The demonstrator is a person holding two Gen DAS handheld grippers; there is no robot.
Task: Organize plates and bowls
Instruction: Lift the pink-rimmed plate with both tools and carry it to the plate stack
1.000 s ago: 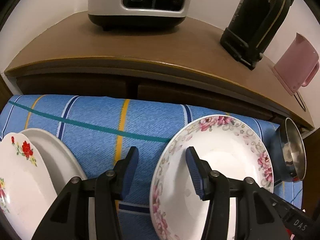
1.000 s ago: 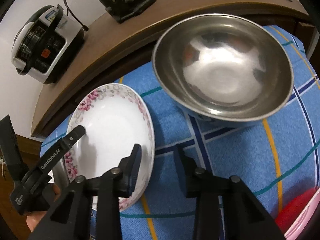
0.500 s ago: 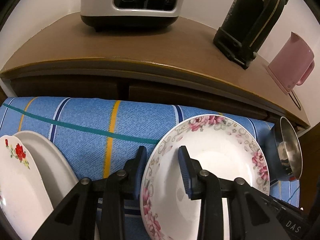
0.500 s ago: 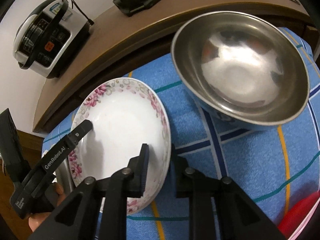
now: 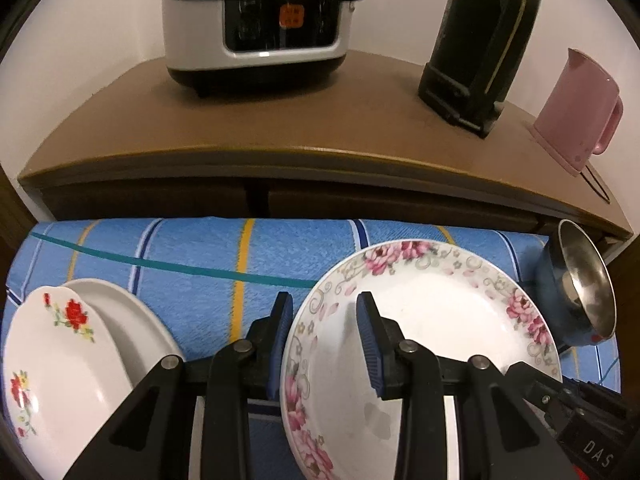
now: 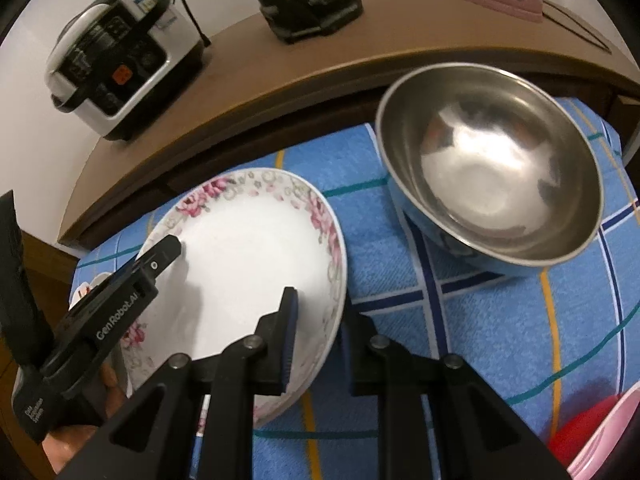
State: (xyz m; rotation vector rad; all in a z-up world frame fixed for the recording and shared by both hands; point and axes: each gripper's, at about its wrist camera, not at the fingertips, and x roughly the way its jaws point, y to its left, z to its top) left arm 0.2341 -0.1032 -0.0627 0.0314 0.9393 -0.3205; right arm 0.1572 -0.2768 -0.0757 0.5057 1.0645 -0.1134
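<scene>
Two grippers, one pink-flowered plate [image 5: 432, 344].
My left gripper [image 5: 324, 340] and right gripper [image 6: 318, 332] each pinch opposite rims between their fingers, sharing its weight.

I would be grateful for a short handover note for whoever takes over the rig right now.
Left gripper: shut on the pink-flowered plate's left rim.
Right gripper: shut on the same plate's right rim.
Steel bowl: on the blue cloth, right of the plate.
Red-flowered plate: on a plain white plate, at the left.
Done: the two left plates are stacked.
Left: place the held plate and the bowl.
</scene>
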